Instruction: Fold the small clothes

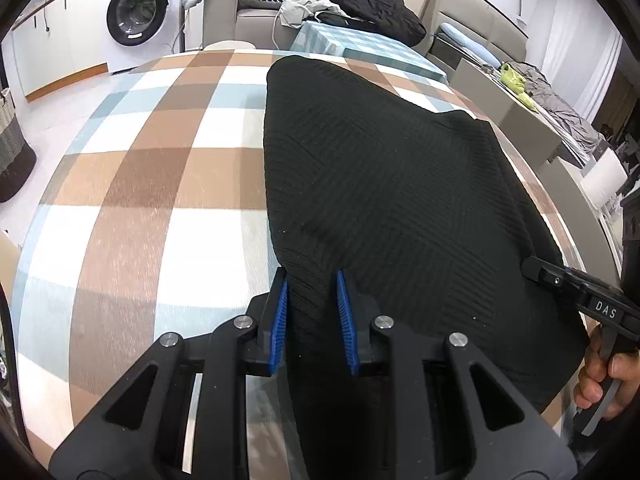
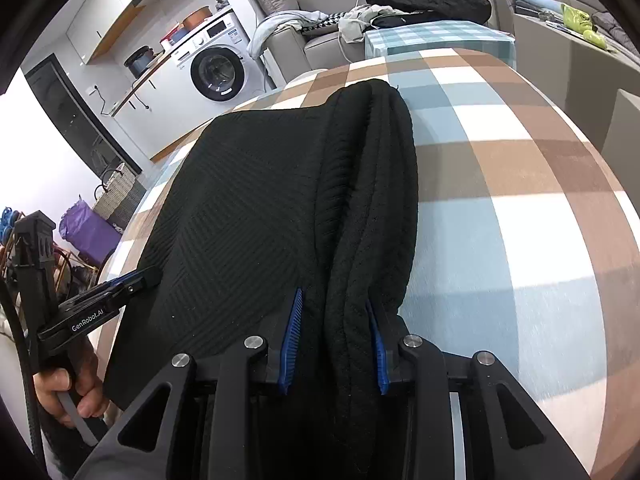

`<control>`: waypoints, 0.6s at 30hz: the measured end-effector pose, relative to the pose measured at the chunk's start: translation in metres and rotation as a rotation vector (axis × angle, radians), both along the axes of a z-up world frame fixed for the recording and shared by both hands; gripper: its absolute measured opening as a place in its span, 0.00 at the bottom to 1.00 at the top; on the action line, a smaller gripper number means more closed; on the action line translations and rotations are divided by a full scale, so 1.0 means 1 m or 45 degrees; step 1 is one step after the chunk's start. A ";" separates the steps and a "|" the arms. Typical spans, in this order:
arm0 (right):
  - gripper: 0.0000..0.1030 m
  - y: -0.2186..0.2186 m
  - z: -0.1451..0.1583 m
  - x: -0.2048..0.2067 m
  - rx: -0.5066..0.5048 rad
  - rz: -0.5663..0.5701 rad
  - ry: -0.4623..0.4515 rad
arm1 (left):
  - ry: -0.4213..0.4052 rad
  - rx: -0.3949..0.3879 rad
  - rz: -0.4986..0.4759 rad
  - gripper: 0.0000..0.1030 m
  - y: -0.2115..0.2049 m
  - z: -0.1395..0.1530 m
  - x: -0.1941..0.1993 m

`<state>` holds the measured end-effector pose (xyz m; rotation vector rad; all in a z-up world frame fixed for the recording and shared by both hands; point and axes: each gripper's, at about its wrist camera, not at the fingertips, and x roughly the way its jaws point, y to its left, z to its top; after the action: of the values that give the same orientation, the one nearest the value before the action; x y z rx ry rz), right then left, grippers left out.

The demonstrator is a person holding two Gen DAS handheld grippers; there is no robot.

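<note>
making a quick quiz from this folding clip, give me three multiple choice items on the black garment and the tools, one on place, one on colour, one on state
1. Where does the black knit garment lie?
A. on the checked tablecloth
B. inside the washing machine
C. on the floor

2. What colour are the pads on the left tool?
A. red
B. blue
C. green

3. What is the right tool doing?
A. hanging open above bare cloth
B. gripping a bunched edge of the garment
C. holding a hanger

Key:
1 A, the garment is spread over the brown, blue and white checks.
2 B, blue ribbed pads show on both fingers.
3 B, thick black folds fill the gap between its pads.
</note>
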<state>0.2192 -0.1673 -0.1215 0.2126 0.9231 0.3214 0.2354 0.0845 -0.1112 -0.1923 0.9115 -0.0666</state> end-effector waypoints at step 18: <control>0.39 -0.003 0.004 -0.002 0.025 0.011 0.004 | 0.039 -0.023 0.031 0.30 0.000 0.001 -0.019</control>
<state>0.2172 -0.1703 -0.1173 0.2274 0.9245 0.3381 0.2163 0.0842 -0.1099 -0.2213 0.9391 -0.0494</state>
